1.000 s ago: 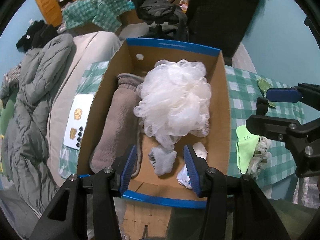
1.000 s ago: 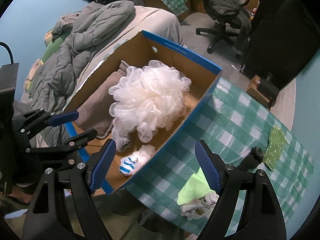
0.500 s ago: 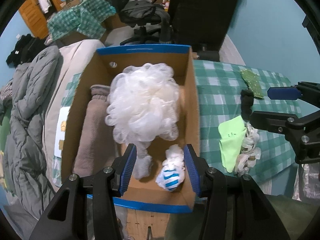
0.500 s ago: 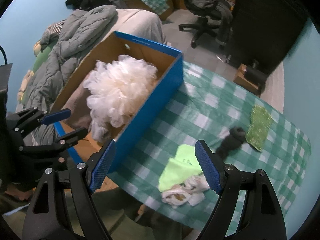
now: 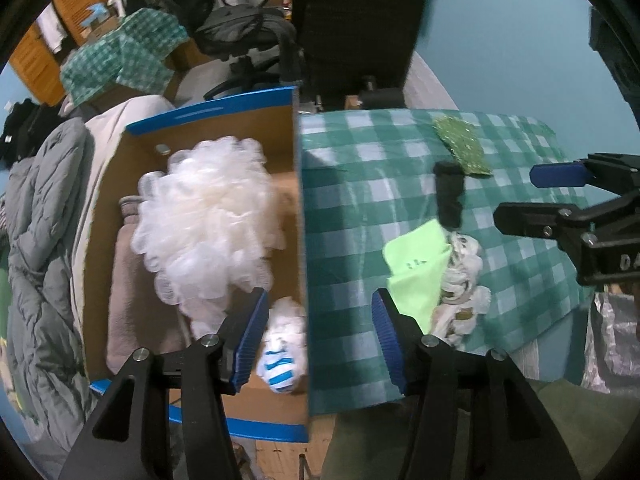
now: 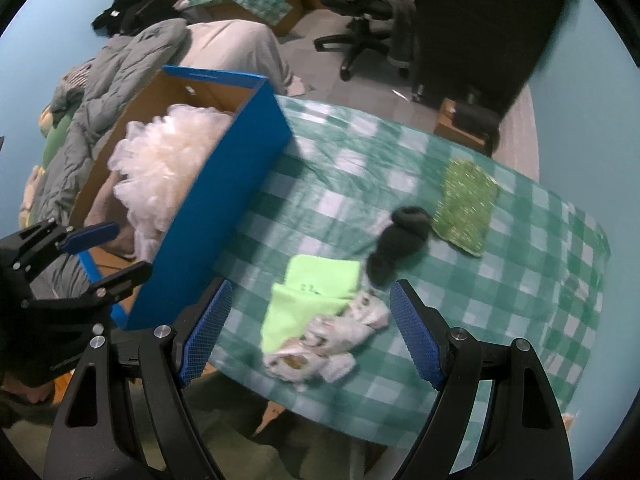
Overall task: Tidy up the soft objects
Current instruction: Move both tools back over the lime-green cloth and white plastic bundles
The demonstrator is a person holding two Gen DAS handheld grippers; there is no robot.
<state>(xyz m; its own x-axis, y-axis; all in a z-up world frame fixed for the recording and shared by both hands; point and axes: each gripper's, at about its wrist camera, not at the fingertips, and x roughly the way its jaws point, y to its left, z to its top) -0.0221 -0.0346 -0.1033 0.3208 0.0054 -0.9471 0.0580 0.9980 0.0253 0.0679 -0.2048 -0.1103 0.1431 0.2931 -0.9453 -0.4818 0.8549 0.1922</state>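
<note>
While both tools are hanging open and empty, the left tool (image 5: 316, 340), its jaws just widened, is straddling the blue cardboard box (image 5: 301, 240) wall; the right tool (image 6: 310, 330) is hovering over the lime-green cloth (image 6: 312, 296) near the tabletop's (image 6: 520, 280) front edge.

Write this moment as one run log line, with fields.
left gripper: open, empty | right gripper: open, empty, above lime cloth | box: holds white pouf

you see a blue box (image 6: 224, 208) with a brown inside, a white mesh puff (image 5: 208, 224), a green-and-white checked bench cloth (image 6: 540, 280), a lime cloth (image 6: 308, 300), a black sock roll (image 6: 400, 236), and a white sock with blue stripes (image 5: 280, 356).
</note>
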